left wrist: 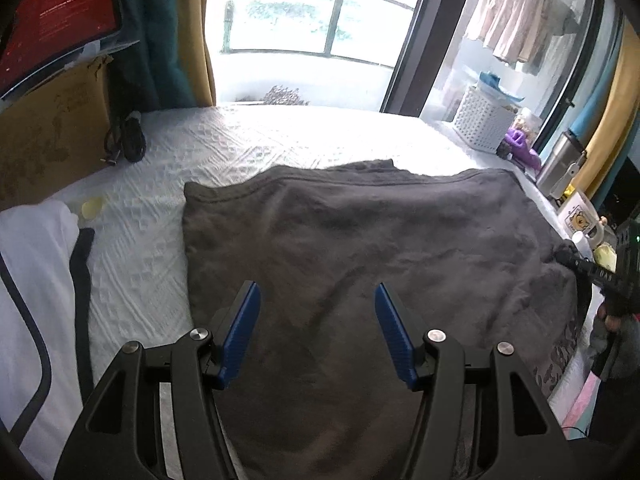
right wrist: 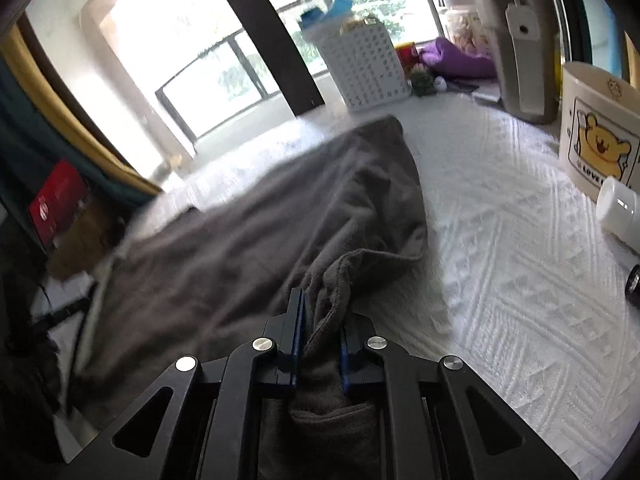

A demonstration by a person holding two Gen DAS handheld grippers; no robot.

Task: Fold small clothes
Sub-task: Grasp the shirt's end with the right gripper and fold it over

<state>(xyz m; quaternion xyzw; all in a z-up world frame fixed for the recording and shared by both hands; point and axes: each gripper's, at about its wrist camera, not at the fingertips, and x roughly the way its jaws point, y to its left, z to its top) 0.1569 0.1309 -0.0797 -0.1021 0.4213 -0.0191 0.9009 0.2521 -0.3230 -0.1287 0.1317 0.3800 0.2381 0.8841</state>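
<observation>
A dark grey garment [left wrist: 360, 248] lies spread on the white textured table cover [left wrist: 224, 148]. My left gripper [left wrist: 318, 300] hovers open just above its near middle, blue pads apart and empty. My right gripper [right wrist: 322, 320] is shut on a bunched edge of the grey garment [right wrist: 248, 240] and lifts that side off the white cover [right wrist: 520, 248]. In the left wrist view the right gripper [left wrist: 596, 272] shows at the garment's right edge.
A white garment with dark trim [left wrist: 36, 300] lies at the left. A cardboard box [left wrist: 52, 136] and a red screen [left wrist: 60, 16] stand at the back left. A white basket [right wrist: 364, 64], a grey flask [right wrist: 524, 40], a bear mug [right wrist: 600, 128] and a white bottle [right wrist: 620, 208] line the right side.
</observation>
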